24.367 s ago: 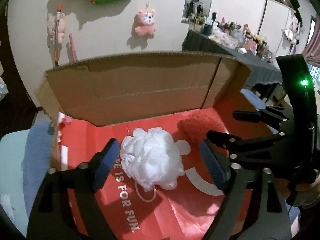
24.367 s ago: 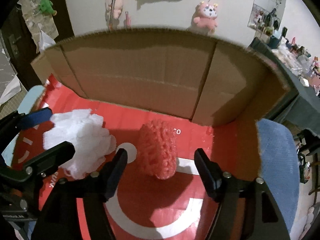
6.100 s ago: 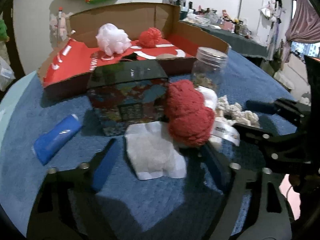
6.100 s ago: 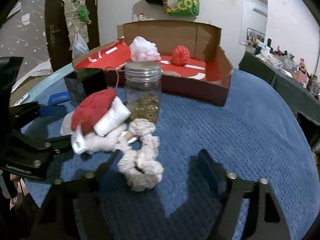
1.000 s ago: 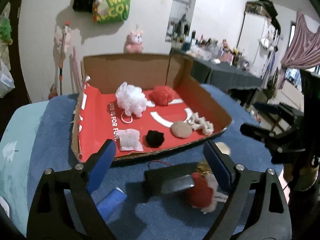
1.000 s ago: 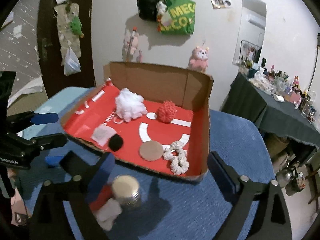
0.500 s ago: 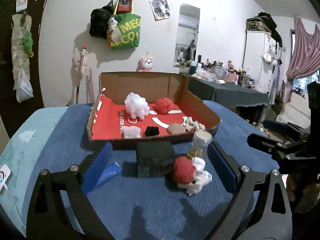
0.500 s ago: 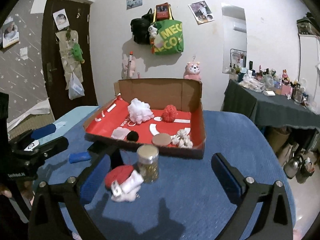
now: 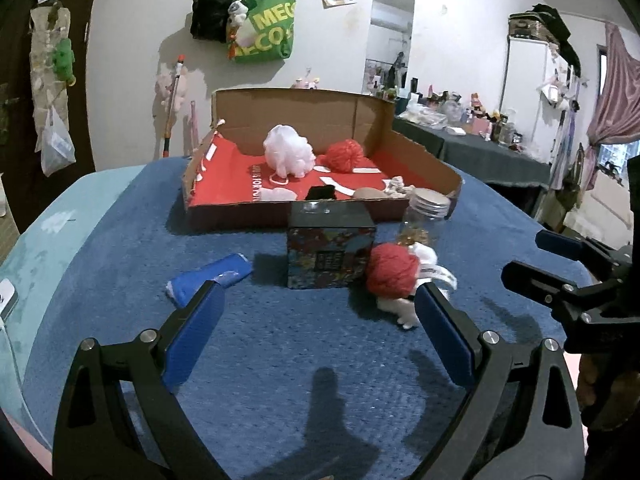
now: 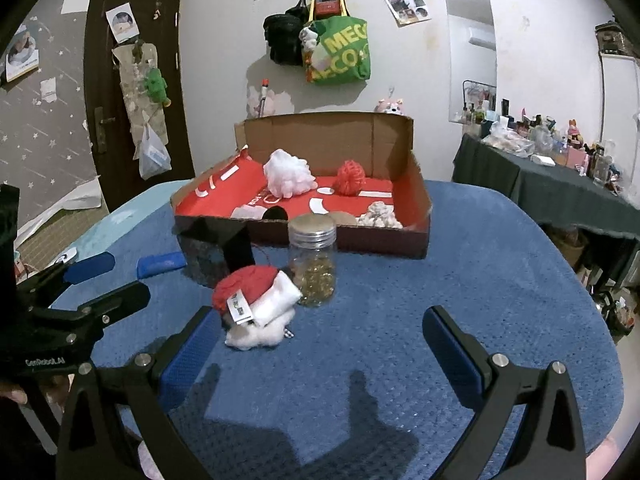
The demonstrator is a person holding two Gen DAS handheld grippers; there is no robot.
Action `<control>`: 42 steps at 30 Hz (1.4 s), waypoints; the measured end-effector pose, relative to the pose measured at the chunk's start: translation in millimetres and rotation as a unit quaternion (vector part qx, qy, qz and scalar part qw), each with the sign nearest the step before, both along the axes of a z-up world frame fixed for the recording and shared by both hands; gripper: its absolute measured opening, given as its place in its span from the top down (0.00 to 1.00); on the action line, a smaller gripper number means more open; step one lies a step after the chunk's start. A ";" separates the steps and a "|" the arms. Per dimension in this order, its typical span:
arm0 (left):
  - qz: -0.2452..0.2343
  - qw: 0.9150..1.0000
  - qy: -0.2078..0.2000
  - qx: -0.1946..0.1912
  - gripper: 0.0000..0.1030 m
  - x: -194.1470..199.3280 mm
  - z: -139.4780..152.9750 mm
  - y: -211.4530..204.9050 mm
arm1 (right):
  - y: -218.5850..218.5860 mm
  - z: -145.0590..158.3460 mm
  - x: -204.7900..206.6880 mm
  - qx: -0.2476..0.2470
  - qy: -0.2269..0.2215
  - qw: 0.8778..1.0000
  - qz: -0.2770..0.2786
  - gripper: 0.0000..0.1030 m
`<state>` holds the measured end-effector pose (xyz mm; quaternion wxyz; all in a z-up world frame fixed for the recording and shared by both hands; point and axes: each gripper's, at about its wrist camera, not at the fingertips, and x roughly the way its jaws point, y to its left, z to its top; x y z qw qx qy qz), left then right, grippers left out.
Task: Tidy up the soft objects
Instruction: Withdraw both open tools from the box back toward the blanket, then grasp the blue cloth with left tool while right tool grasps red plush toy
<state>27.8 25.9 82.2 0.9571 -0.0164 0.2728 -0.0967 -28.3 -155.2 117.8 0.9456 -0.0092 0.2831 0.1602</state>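
Both the left claw [image 9: 316, 328] and right claw [image 10: 320, 352] hang spread apart, empty, near the red-and-white plush toy [image 10: 256, 300] on the blue-carpeted desk [image 10: 480, 280].

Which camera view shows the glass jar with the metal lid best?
The right wrist view: the glass jar stands unobstructed there, lid, wall and golden contents all visible. In the left wrist view the jar is partly hidden behind the red and white plush toy.

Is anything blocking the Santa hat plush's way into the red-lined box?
Yes. The glass jar and dark gift box stand directly between the Santa hat plush and the cardboard box, whose near wall also has to be cleared.
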 end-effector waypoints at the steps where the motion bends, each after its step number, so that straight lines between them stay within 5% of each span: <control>1: 0.000 1.000 0.001 0.002 0.06 1.1 0.1 2.1 | 1.3 -0.8 0.1 -0.001 0.001 1.000 0.002 0.00; 12: 0.003 0.998 0.051 0.045 0.06 51.8 -11.3 50.1 | 45.3 -9.1 16.3 -0.025 0.007 0.999 0.036 0.00; 20: -0.042 0.990 0.113 0.079 0.08 95.7 -37.0 68.2 | 84.8 -17.5 29.6 -0.065 0.011 0.996 0.060 0.05; 26: -0.086 0.983 0.146 0.064 0.21 109.4 -44.0 66.7 | 99.5 -27.7 40.7 -0.084 0.025 0.994 0.061 0.20; 30: -0.092 0.982 0.152 0.061 0.45 111.1 -44.1 66.9 | 106.6 -33.2 43.1 -0.093 0.032 0.993 0.068 0.32; 33: -0.090 0.983 0.146 0.059 0.65 108.3 -42.4 68.1 | 108.7 -36.8 42.8 -0.102 0.032 0.992 0.063 0.53; 42: -0.090 0.987 0.128 0.028 0.83 78.4 -31.0 62.2 | 88.4 -24.3 26.8 -0.069 0.016 0.995 0.069 0.60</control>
